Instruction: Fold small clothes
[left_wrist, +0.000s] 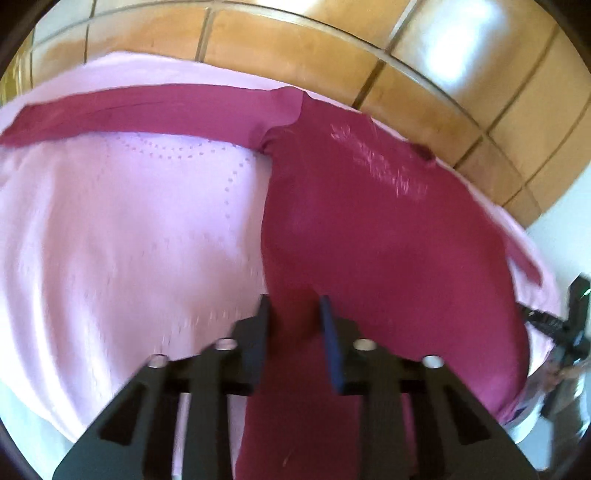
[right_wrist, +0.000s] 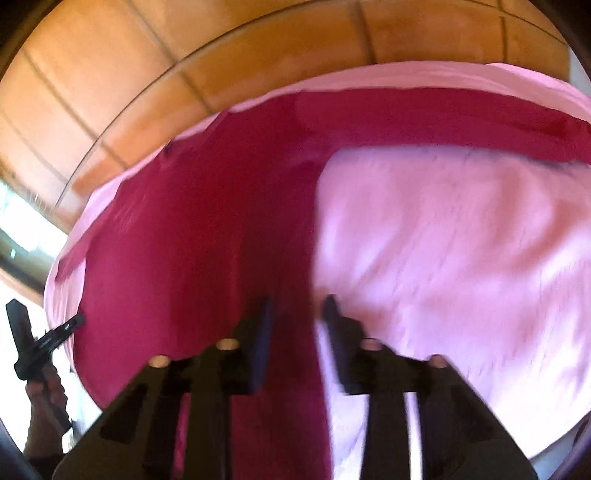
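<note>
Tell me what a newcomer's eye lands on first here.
The magenta shirt stands out first, spread on a pale pink cloth with one long sleeve stretched along the far side. Behind lies an orange tiled floor. Fabric from the shirt's near edge runs between the jaws of the left gripper and of the right gripper.

Beyond the pink cover that spreads over the surface lies a floor of large orange-brown tiles with dark grout lines. Bright light glares off the tiles at the upper right, and a white wall borders them.
</note>
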